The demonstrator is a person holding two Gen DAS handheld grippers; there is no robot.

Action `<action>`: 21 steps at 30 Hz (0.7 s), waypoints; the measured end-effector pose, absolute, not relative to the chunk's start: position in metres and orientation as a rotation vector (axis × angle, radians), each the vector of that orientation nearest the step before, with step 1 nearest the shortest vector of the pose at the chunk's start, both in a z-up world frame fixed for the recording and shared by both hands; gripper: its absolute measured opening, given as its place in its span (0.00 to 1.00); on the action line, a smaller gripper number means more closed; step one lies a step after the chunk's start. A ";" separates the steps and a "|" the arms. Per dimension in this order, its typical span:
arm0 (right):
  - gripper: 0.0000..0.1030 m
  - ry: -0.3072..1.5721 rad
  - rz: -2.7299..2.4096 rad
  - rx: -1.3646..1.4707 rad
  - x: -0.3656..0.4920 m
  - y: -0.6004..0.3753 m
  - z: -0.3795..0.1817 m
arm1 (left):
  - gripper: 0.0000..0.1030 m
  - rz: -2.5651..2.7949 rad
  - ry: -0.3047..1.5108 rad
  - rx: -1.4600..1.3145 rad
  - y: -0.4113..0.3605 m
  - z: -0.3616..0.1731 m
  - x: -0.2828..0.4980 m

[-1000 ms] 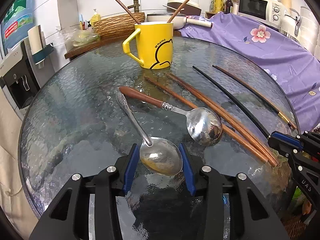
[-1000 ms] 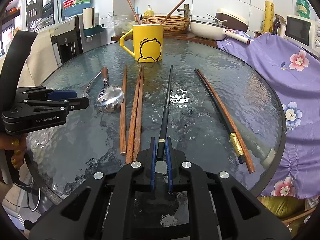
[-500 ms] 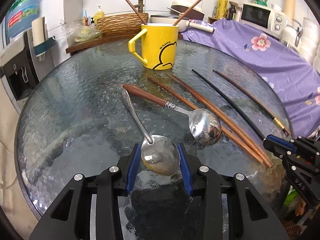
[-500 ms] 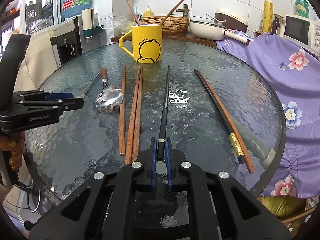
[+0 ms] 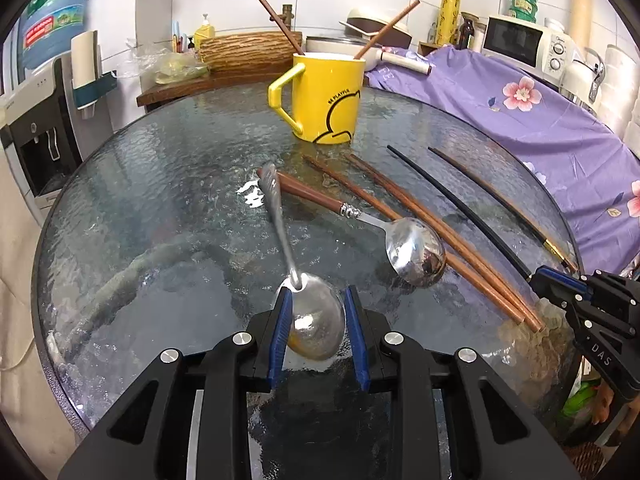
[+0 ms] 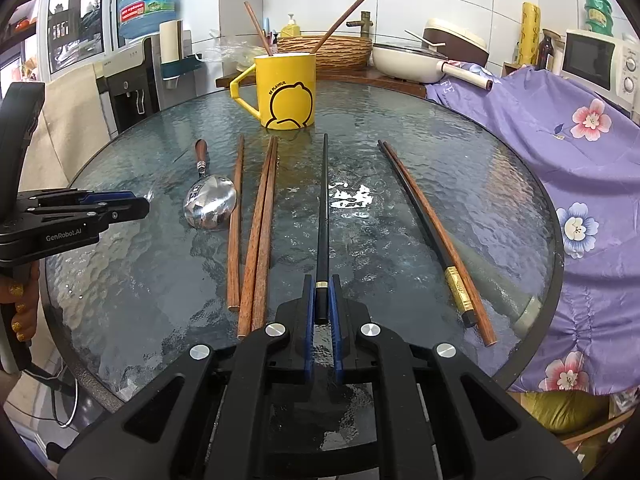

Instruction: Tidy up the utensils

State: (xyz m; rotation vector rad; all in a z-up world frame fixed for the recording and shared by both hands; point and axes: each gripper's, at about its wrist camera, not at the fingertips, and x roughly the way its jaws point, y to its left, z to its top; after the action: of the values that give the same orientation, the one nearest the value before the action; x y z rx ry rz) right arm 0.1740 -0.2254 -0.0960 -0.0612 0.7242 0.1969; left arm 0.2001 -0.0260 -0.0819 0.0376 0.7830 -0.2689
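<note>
A steel spoon (image 5: pixel 316 320) lies on the round glass table (image 5: pixel 160 200) with its bowl between the blue pads of my left gripper (image 5: pixel 317 292). The jaws are closing and the pads touch the bowl's edges; its handle slants up and away over a wooden-handled spoon (image 5: pixel 416 252). My right gripper (image 6: pixel 321 280) is shut on the near end of a black chopstick (image 6: pixel 323 200) that lies flat and points at the yellow mug (image 6: pixel 288 92). The mug holds two brown chopsticks. Three brown chopsticks (image 6: pixel 260 232) lie left of the black one.
A dark and a brown chopstick (image 6: pixel 424 232) lie together right of the black one. A purple flowered cloth (image 6: pixel 560 140) covers the right side. Behind the table are a counter with a basket (image 6: pixel 328 50), a pan and a water dispenser (image 6: pixel 128 80). A hand (image 6: pixel 20 312) holds the left gripper.
The left jaws have narrowed onto the steel spoon's bowl, and the spoon's handle has swung right and tipped up over the wooden-handled spoon. The right gripper and black chopstick have stayed put.
</note>
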 end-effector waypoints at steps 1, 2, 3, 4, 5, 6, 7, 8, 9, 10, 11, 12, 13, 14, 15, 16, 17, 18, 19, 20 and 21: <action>0.08 0.724 0.197 -0.062 0.174 -0.225 -0.096 | 0.26 -0.266 0.777 0.043 -0.026 -0.081 0.199; 0.08 0.725 0.199 -0.063 0.175 -0.225 -0.096 | 0.29 -0.259 0.769 0.052 -0.026 -0.081 0.198; 0.08 0.725 0.199 -0.063 0.174 -0.226 -0.096 | 0.38 -0.251 0.761 0.058 -0.027 -0.080 0.197; 0.08 0.725 0.200 -0.063 0.174 -0.225 -0.096 | 0.44 -0.239 0.747 0.064 -0.027 -0.079 0.196; 0.08 0.725 0.199 -0.063 0.174 -0.225 -0.096 | 0.52 -0.233 0.738 0.066 -0.026 -0.078 0.195; 0.08 0.725 0.199 -0.062 0.174 -0.225 -0.096 | 0.55 -0.231 0.730 0.068 -0.026 -0.077 0.194; 0.08 0.725 0.199 -0.062 0.174 -0.225 -0.096 | 0.55 -0.227 0.724 0.073 -0.026 -0.076 0.193; 0.08 0.725 0.199 -0.062 0.174 -0.225 -0.096 | 0.56 -0.220 0.725 0.079 -0.026 -0.076 0.194; 0.08 0.724 0.199 -0.063 0.174 -0.225 -0.096 | 0.56 -0.213 0.729 0.085 -0.026 -0.077 0.195; 0.08 0.725 0.199 -0.063 0.174 -0.225 -0.096 | 0.56 -0.207 0.737 0.087 -0.027 -0.078 0.196; 0.08 0.725 0.199 -0.063 0.174 -0.225 -0.096 | 0.56 -0.205 0.744 0.081 -0.026 -0.080 0.196; 0.08 0.724 0.199 -0.062 0.174 -0.225 -0.096 | 0.56 -0.204 0.749 0.075 -0.025 -0.082 0.197; 0.08 0.724 0.198 -0.062 0.174 -0.225 -0.096 | 0.56 -0.203 0.757 0.067 -0.024 -0.084 0.196; 0.08 0.724 0.199 -0.063 0.174 -0.225 -0.096 | 0.55 -0.203 0.760 0.062 -0.024 -0.085 0.196; 0.08 0.725 0.199 -0.062 0.174 -0.225 -0.096 | 0.51 -0.201 0.761 0.060 -0.023 -0.086 0.195; 0.08 0.724 0.199 -0.062 0.174 -0.225 -0.096 | 0.49 -0.192 0.762 0.057 -0.023 -0.088 0.195; 0.08 0.724 0.199 -0.063 0.174 -0.225 -0.096 | 0.44 -0.183 0.758 0.057 -0.023 -0.087 0.194; 0.08 0.724 0.199 -0.063 0.174 -0.225 -0.096 | 0.41 -0.179 0.758 0.053 -0.023 -0.088 0.195; 0.08 0.724 0.199 -0.062 0.174 -0.225 -0.096 | 0.39 -0.173 0.757 0.052 -0.023 -0.088 0.196; 0.08 0.724 0.199 -0.062 0.174 -0.225 -0.096 | 0.36 -0.169 0.756 0.056 -0.023 -0.088 0.196; 0.08 0.724 0.200 -0.062 0.174 -0.225 -0.096 | 0.36 -0.168 0.755 0.059 -0.023 -0.088 0.196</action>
State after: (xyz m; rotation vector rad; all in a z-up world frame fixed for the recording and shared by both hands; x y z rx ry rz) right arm 0.1741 -0.2249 -0.0962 -0.0617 0.7241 0.1997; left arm 0.1959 -0.0231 -0.0879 0.0593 0.7553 -0.1685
